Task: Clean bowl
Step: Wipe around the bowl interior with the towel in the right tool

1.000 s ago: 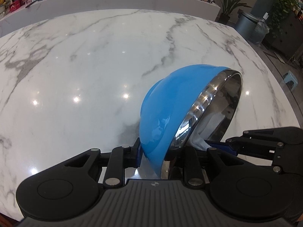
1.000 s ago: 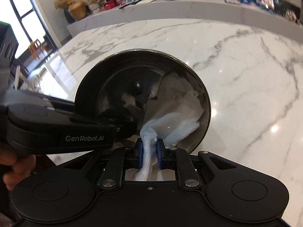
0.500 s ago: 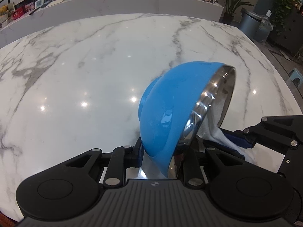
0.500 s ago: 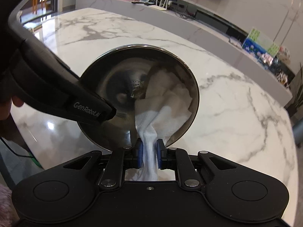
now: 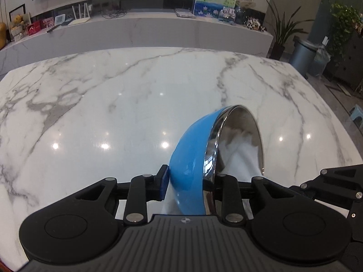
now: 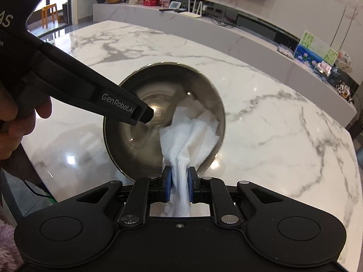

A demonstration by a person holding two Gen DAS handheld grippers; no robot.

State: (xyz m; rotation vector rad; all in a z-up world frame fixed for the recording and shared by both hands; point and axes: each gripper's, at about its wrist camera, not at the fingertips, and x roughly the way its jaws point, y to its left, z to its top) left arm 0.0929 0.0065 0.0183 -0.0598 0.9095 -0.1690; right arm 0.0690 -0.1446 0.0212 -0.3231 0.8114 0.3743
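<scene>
While the bowl (image 5: pixel 190 158) is clamped by its rim in the left claw (image 5: pixel 188 181) and held tilted above the table (image 5: pixel 113 104), lower centre of frame, the cloth (image 6: pixel 190 136) gripped in the right claw (image 6: pixel 180 183) has been swept further up the steel wall since a second ago; wiping is judged under way. Counted: one bowl, one cloth, two claws.

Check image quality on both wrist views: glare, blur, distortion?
Left wrist: ceiling-light glare spots on the glossy white marble tabletop; fisheye bends its far edge; the blue bowl with steel interior is sharp, its rim mirror-bright. Right wrist: the white cloth is slightly motion-smeared inside the bowl; window light washes out the table at left; the left gripper blocks part of the bowl.
</scene>
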